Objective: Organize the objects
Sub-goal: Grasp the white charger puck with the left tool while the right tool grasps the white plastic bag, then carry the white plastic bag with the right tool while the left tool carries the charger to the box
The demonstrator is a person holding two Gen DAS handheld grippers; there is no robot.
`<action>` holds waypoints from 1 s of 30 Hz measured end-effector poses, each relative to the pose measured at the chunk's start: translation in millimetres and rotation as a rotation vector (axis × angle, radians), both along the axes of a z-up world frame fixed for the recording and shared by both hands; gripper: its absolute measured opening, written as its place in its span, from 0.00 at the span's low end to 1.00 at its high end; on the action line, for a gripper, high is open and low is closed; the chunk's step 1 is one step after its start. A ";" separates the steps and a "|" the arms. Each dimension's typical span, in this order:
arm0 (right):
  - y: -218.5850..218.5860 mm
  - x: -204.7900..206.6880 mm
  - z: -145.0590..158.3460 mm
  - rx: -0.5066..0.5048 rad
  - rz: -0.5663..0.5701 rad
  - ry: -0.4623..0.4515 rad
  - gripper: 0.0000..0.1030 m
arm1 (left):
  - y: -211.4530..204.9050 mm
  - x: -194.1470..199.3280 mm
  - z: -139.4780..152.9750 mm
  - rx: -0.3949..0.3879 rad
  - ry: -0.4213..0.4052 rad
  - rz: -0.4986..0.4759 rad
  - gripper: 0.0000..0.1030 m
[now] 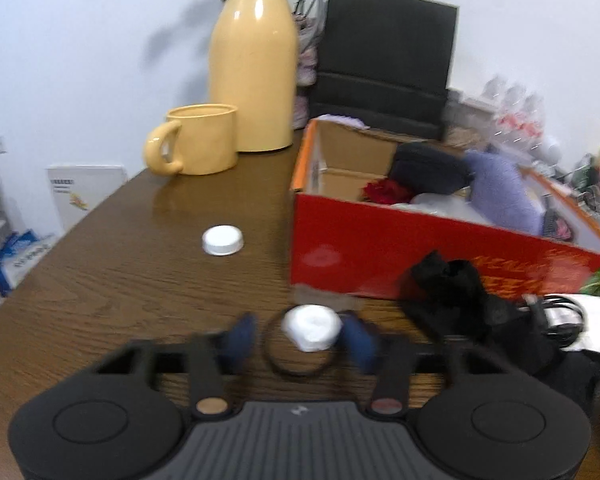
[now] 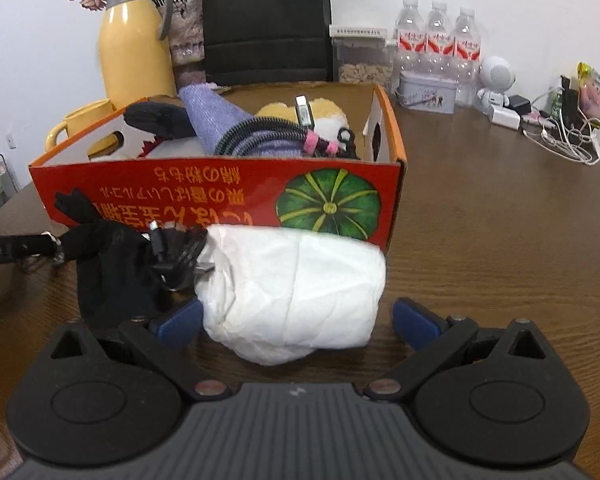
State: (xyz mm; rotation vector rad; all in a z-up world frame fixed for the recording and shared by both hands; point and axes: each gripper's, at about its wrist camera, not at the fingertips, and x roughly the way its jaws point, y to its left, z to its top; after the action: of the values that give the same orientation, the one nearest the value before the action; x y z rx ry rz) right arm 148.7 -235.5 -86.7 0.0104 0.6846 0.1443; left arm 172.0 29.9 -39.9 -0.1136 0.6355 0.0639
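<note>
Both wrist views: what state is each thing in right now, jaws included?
Left gripper, jaws open; small white object between them, gap on one side.
Right gripper, jaws wide open around the white paper bundle.
White paper bundle, lying on its side.
Red box, open-topped, holding things.
Yellow flask, upright, lid on.
Yellow mug, upright.
White cap, lying loose.
Water bottles, upright, capped.

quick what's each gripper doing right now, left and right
Left gripper: open around a small white object; pads not clearly touching it.
Right gripper: open, a white paper roll between its fingers, not gripped.
</note>
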 end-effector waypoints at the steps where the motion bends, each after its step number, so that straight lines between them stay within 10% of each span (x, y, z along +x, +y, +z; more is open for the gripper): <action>1: -0.6 0.0 -0.2 0.006 0.001 0.001 1.00 | 0.0 -1.0 0.6 -0.003 -0.007 0.000 0.28; 7: 0.6 -0.5 0.2 0.004 0.004 0.004 1.00 | -1.7 -5.8 2.3 0.002 -0.041 0.000 0.12; 19: -3.6 -20.2 6.4 0.056 0.015 -0.049 0.43 | -1.6 -14.6 4.0 0.011 -0.066 -0.001 0.11; 23: -7.6 -28.4 9.6 0.075 0.010 -0.086 0.39 | 0.2 -11.3 3.0 0.017 -0.049 0.011 0.39; 30: -13.6 -33.3 12.0 0.105 0.007 -0.103 0.38 | 0.4 -1.4 -0.4 0.006 -0.029 -0.022 0.22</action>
State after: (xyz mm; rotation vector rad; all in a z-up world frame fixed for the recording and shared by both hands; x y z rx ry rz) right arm 115.4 -249.1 -74.8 0.1005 0.5737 0.1864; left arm 170.5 30.4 -40.3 -0.1013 0.6071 0.0430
